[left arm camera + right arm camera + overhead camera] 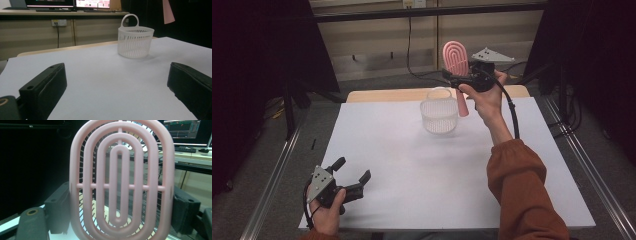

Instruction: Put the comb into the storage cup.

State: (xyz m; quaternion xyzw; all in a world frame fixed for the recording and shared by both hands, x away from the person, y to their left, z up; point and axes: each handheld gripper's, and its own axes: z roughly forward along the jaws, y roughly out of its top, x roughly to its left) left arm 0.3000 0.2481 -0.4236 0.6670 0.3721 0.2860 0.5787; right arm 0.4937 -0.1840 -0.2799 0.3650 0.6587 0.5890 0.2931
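Note:
A pink vented hairbrush [455, 59] is held upright in the air, head up and handle down, just right of and behind a white slatted basket [439, 116] with a loop handle. My right gripper [452, 77] is shut on the brush near the base of its head. In the right gripper view the brush head [121, 182] stands close between the two black jaws. My left gripper [353, 169] rests at the table's front left, open, with nothing between its fingers. From the left gripper view the basket [135, 42] stands far off and the brush handle [168, 11] hangs above it.
A white sheet [412, 165] covers the table, with a wooden strip [382, 95] at its far edge. Metal rails [272, 175] run along both sides. Monitors and a desk [67, 7] stand behind the table. A black cable [513, 115] trails from the right gripper.

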